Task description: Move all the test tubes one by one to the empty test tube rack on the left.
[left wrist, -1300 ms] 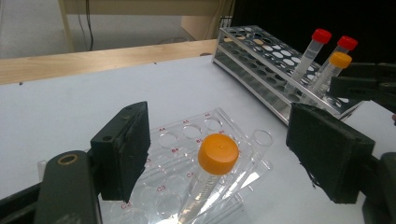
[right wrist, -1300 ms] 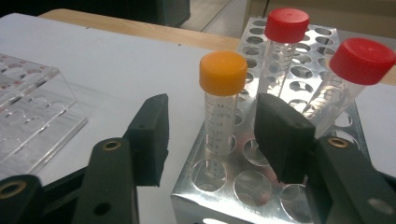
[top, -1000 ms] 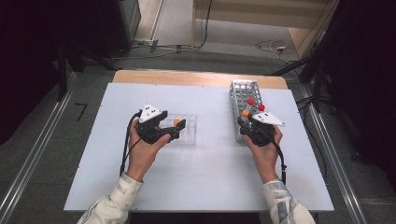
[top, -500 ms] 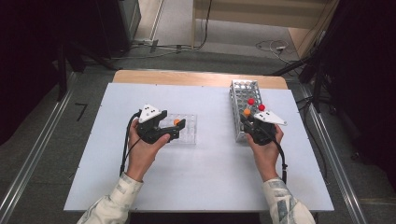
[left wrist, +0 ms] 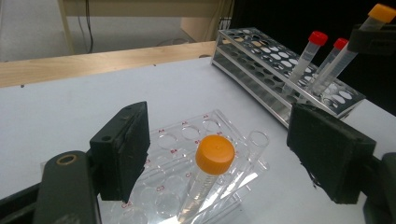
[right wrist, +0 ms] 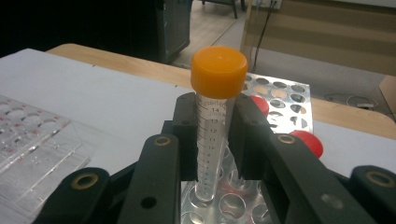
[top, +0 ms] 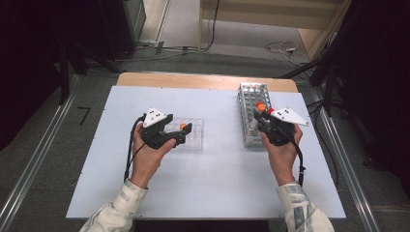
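Orange-capped tube [right wrist: 216,121] is pinched below its cap by the right gripper [top: 263,124], its foot only partly clear of the metal rack [top: 251,96]; tilting it now could catch it on a hole rim or knock the red-capped tubes [left wrist: 312,51]. Left gripper [top: 178,134] stands spread around the clear rack [top: 196,140], pressing nothing. Versus the earlier frame, the right jaws have just closed on the tube and it sits higher.

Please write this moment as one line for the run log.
right gripper: shut on orange-capped clear plastic tube over metal tube rack | left gripper: open, around second orange-capped tube in clear plastic rack
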Demonstrator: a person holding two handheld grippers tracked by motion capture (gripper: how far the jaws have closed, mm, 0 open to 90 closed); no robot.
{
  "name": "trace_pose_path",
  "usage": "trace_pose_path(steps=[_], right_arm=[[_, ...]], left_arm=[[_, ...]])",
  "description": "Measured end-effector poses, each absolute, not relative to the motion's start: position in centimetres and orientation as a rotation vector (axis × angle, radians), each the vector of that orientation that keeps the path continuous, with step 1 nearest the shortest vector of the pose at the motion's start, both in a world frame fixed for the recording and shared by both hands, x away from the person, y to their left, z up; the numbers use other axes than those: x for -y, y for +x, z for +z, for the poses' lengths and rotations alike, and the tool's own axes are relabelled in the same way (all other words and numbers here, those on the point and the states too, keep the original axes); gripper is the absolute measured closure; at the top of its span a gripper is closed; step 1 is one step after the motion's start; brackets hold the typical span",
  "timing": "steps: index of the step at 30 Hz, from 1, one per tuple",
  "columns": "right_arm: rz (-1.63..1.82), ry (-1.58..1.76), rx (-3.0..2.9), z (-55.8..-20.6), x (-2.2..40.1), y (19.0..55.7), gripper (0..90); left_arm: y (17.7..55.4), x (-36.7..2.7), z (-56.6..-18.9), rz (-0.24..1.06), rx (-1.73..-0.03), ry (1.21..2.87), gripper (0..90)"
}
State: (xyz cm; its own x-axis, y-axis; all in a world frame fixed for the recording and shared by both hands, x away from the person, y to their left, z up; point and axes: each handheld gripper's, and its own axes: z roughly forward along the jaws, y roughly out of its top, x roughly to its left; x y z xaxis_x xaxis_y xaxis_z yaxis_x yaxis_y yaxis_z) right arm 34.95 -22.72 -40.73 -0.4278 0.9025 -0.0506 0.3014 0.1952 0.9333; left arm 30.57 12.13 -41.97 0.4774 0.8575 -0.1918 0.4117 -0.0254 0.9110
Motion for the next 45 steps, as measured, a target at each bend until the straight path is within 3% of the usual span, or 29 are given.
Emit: trace_pose_path(steps=[13,36,45], right_arm=[[1.292,1.049,-1.893,-39.7,21.5,33.1,70.9],[1.419,0.846,-2.215,-43.1,12.4,29.4,70.9],[1.428,0.818,-2.254,-43.7,10.8,29.1,70.9]], left_arm=[[30.2,-11.8,-41.4,0.512,-1.09,1.633,21.5],[28.4,-9.5,-40.0,0.41,-0.947,1.662,25.2],[28.2,-8.7,-40.4,0.357,-0.881,1.727,46.0]])
